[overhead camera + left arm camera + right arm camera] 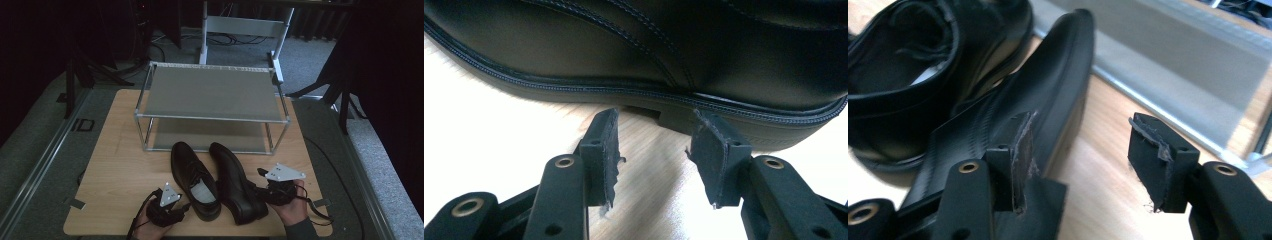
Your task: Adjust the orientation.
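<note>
Two black leather shoes lie on the wooden table (125, 165) in front of a shoe rack. The left shoe (192, 177) stands upright with its opening up. The right shoe (235, 185) lies tipped on its side. My left gripper (181, 206) is open at the left shoe's heel side; in the left gripper view the shoe's (649, 45) sole edge is just beyond the open gripper (655, 120). My right gripper (262, 176) is open beside the tipped shoe. In the right gripper view its left jaw overlaps that shoe (1048, 75), and nothing sits in the gripper (1083, 120).
A two-tier metal shoe rack (212, 118) with grey shelves stands at the table's far half; both shelves are bare. Its lower shelf (1173, 65) is ahead of my right gripper. Grey carpet and dark stands surround the table.
</note>
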`<act>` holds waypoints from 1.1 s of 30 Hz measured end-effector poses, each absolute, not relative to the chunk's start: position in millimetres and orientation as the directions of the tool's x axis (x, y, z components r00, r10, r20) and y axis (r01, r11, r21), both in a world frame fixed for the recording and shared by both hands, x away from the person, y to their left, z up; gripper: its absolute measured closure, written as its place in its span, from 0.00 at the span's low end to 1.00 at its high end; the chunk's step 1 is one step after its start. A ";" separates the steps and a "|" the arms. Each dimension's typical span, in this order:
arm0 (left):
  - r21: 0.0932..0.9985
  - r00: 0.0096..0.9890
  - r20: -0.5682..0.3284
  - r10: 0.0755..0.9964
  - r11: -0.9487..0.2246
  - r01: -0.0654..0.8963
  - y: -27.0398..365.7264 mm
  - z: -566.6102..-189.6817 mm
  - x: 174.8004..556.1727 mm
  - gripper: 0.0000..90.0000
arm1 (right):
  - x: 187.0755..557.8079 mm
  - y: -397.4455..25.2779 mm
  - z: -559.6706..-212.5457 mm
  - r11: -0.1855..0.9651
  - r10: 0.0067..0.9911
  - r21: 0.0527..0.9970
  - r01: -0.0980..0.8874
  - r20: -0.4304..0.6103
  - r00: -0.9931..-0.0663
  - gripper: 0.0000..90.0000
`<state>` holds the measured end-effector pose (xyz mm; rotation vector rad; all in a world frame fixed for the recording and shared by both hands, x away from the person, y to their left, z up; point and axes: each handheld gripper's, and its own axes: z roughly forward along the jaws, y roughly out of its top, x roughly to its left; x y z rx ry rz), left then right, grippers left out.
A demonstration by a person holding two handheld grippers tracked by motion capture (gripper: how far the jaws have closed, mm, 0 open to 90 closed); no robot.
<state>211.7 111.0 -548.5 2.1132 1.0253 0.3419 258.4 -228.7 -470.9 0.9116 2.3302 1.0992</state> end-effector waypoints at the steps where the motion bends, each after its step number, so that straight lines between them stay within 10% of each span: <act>1: 0.725 0.644 -0.078 0.761 -0.400 0.561 111.0 -548.5 211.7 0.61 | 256.6 -227.7 -471.6 0.483 0.700 0.787 0.383 -0.085 -0.709 0.48; 33: 0.711 0.642 -0.065 0.764 -0.416 0.567 107.8 -551.1 212.4 0.60 | 263.9 -250.9 -479.4 0.417 0.787 0.785 0.458 -0.061 -0.614 0.62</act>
